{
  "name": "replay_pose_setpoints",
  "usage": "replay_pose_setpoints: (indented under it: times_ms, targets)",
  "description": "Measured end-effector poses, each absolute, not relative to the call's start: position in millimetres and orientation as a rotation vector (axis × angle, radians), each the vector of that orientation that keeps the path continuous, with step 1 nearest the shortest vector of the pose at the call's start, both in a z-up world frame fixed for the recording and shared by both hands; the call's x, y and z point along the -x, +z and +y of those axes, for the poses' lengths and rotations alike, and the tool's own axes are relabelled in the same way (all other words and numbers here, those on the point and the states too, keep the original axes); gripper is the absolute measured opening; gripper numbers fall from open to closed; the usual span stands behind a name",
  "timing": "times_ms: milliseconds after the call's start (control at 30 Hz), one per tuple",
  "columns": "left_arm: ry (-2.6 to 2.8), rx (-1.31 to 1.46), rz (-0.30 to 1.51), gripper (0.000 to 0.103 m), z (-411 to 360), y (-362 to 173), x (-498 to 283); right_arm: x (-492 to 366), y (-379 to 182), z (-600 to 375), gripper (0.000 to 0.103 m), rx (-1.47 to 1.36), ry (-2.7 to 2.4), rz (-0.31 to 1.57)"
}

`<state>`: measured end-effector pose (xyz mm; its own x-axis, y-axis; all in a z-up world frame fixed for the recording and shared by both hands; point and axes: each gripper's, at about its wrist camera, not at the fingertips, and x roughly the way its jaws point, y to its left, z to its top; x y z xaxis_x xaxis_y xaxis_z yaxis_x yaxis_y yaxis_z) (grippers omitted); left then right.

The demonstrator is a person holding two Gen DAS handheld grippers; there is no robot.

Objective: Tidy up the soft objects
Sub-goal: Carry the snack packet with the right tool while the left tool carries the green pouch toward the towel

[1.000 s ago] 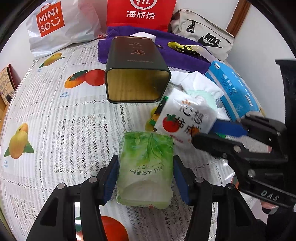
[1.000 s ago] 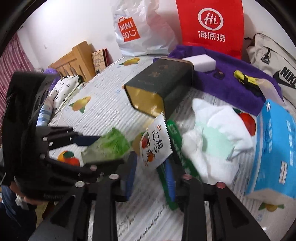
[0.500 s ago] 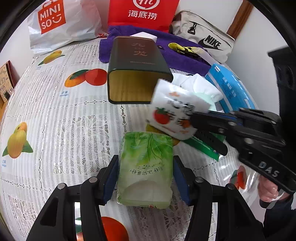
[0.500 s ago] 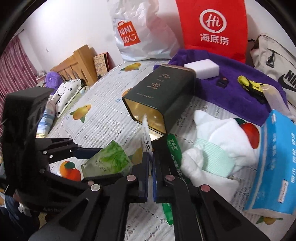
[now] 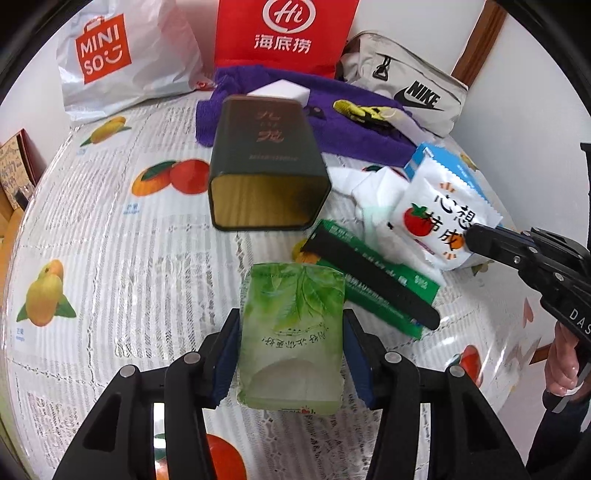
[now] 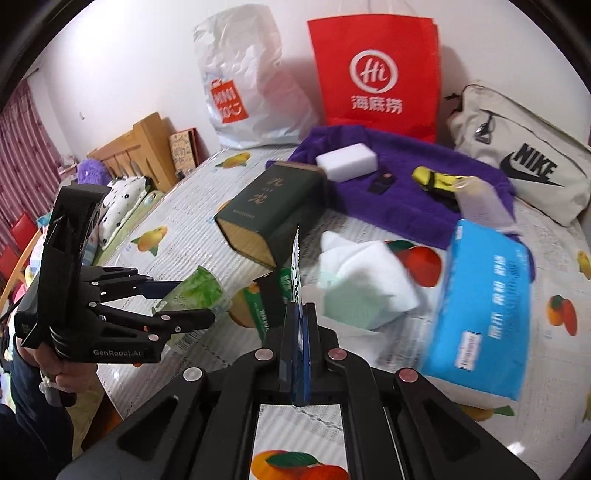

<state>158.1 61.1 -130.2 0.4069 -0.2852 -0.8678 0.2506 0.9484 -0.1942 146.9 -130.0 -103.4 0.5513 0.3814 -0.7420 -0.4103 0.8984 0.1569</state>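
The desk (image 5: 110, 229) has a fruit-print cloth over it, and its whole left half is bare, so that's where the free room is. The back edge is walled off by the white MINISO bag (image 5: 122, 55), the red Hi bag (image 5: 284, 33) and the Nike pouch (image 5: 406, 92), with the purple towel (image 5: 354, 136) spread in front of them. The right side is crowded: blue tissue pack (image 6: 484, 302), white cloth (image 6: 365, 280), and the green flat packet (image 5: 376, 280) lying just right of centre. The dark tin (image 5: 266, 166) lies on its side mid-desk, open mouth facing the left camera.

The green tissue pack (image 5: 291, 336) sits in front of the tin, between the left tongs (image 5: 291, 354); their pads are right at its sides, but I can't tell if they're squeezing it. It's soft, with a leaf print.

The right tongs (image 6: 299, 328) are clamped shut on the white snack sachet (image 5: 439, 218), which has a tomato print. It hangs clear of the desk above the white cloth.
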Motion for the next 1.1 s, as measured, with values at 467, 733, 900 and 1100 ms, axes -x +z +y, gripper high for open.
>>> replay_pose_setpoints:
  times_ms: [467, 733, 900, 1100]
  targets:
    - [-0.335, 0.028, 1.008, 0.050, 50, -81, -167, -158, -66, -175, 0.002, 0.004, 0.387, 0.787]
    - [-0.324, 0.038, 0.989, 0.050, 48, -66, -187, -179, -54, -189, 0.002, -0.007, 0.366, 0.768]
    - [-0.319, 0.026, 0.983, 0.050, 45, -60, -204, -199, -47, -199, 0.002, -0.022, 0.349, 0.757]
    - [-0.306, 0.031, 0.983, 0.050, 44, -56, -230, -227, -44, -208, 0.002, -0.032, 0.323, 0.748]
